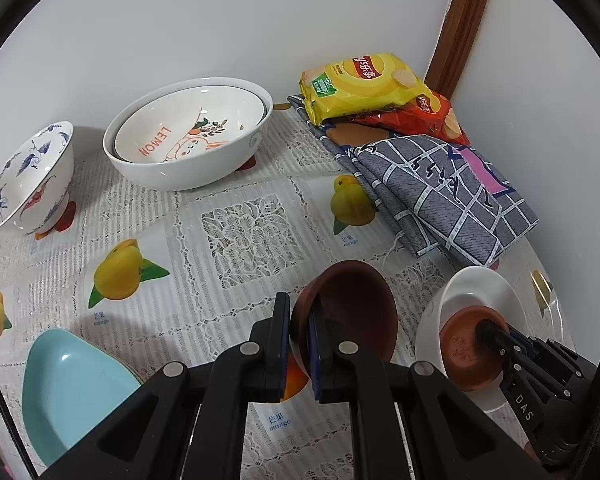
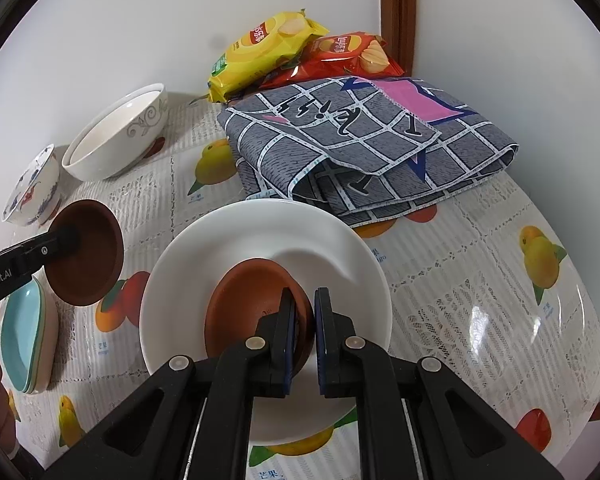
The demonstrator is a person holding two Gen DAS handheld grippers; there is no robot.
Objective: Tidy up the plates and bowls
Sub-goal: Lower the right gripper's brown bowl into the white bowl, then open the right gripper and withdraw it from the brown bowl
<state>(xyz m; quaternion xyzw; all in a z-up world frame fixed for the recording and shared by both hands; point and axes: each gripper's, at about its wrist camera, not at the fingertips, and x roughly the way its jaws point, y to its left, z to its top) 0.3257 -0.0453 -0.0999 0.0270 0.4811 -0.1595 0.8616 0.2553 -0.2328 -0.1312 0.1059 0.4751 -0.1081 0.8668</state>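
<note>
On white plate (image 2: 340,248): brown dish (image 2: 244,304), rim pinched by right gripper (image 2: 302,320), set down for stacking. Beside, above tablecloth (image 1: 240,240): second brown dish (image 1: 352,300), clamped in left gripper (image 1: 298,344), likely next onto stack.

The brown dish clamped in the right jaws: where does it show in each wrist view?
Left wrist view: lower right, the brown dish on the white plate, right gripper shut on its rim.
Right wrist view: bottom centre, same dish on the plate.
Shared landmark: grey checked cloth.
</note>
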